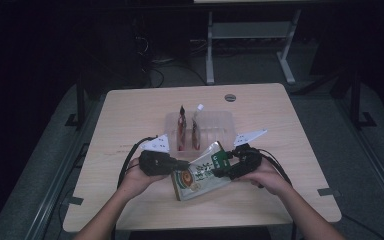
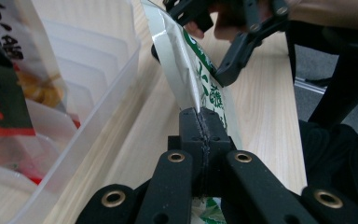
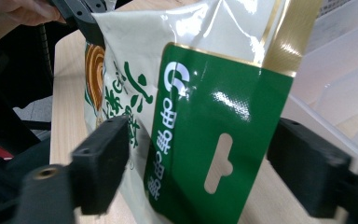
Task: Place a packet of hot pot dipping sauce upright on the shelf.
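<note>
Care was the thing this step needed most. The left tongs (image 1: pixel 182 164) were shut tight on one side edge of the green and white snack pouch (image 1: pixel 200 172), with the jaws pressed flat together on the foil. The right tongs (image 1: pixel 225 165) stood wide at the pouch's green header end, one jaw on each side of it, and the pads did not press on it yet. To do it well, I think the right tongs should close on the header, near the hang hole, before the left tongs let go, so the pouch would not flop. The pinch should stay on the flat sealed edge and not on the puffy middle.

The pouch was held just above the bench (image 1: pixel 130 110), near the front, right before the clear plastic bin (image 1: pixel 220 122). Two red snack packs (image 1: pixel 187 132) stood up in that bin. The pouch's long way ran from the person toward the bin, tipped a bit to the right. Its green header end pointed up and away at the bin, and its bottom end pointed back at the person.
</note>
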`<state>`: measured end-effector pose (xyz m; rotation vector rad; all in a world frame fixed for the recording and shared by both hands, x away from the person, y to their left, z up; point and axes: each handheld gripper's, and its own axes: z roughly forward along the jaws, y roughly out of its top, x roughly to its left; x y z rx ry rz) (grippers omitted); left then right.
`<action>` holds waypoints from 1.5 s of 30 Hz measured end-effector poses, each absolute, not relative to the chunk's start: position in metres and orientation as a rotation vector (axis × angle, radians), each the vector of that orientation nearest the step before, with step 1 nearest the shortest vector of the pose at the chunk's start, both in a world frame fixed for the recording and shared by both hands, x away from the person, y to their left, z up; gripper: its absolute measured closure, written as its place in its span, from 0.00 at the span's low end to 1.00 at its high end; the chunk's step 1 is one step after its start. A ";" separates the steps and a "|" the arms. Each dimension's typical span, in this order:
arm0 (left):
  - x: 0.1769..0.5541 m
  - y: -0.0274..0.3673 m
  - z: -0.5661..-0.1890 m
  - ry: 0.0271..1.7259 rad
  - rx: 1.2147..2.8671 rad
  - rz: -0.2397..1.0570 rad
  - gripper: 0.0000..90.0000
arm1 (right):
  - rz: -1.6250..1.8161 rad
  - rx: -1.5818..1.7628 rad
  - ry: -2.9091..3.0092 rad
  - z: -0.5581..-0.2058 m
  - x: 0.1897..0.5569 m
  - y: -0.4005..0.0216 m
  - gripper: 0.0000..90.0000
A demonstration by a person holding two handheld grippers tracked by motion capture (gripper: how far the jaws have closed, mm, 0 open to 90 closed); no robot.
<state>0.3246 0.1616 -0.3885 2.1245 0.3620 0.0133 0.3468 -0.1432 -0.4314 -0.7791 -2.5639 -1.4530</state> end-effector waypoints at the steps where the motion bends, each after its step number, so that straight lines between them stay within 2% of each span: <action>1: 0.325 0.161 -0.388 0.358 2.124 0.013 1.00 | -1.448 -0.778 -2.570 -0.432 0.346 -0.143 0.28; 7: 0.324 0.163 -0.392 0.370 2.121 -0.001 1.00 | -1.458 -0.741 -2.579 -0.429 0.343 -0.141 0.50; 21: 0.328 0.170 -0.394 0.404 2.096 0.037 1.00 | -1.491 -0.637 -2.572 -0.423 0.338 -0.137 0.96; 26: 0.329 0.168 -0.398 0.424 2.117 0.073 0.98 | -1.477 -0.598 -2.559 -0.422 0.340 -0.138 0.99; 31: 0.329 0.170 -0.398 0.469 2.115 0.156 0.81 | -1.472 -0.569 -2.560 -0.421 0.340 -0.140 1.00; 32: 0.329 0.173 -0.396 0.480 2.105 0.160 0.80 | -1.472 -0.573 -2.560 -0.420 0.339 -0.141 1.00; 34: 0.328 0.178 -0.393 0.490 2.100 0.180 0.83 | -1.479 -0.571 -2.548 -0.419 0.340 -0.143 1.00; 35: 0.327 0.179 -0.392 0.484 2.105 0.180 0.91 | -1.483 -0.568 -2.546 -0.419 0.340 -0.144 1.00; 37: 0.325 0.178 -0.391 0.476 2.119 0.192 1.00 | -1.494 -0.562 -2.532 -0.417 0.340 -0.144 1.00; 42: 0.327 0.163 -0.394 0.459 2.165 0.246 1.00 | -1.506 -0.526 -2.526 -0.413 0.337 -0.141 1.00; 45: 0.331 0.155 -0.398 0.455 2.175 0.224 1.00 | -1.520 -0.495 -2.513 -0.410 0.335 -0.139 1.00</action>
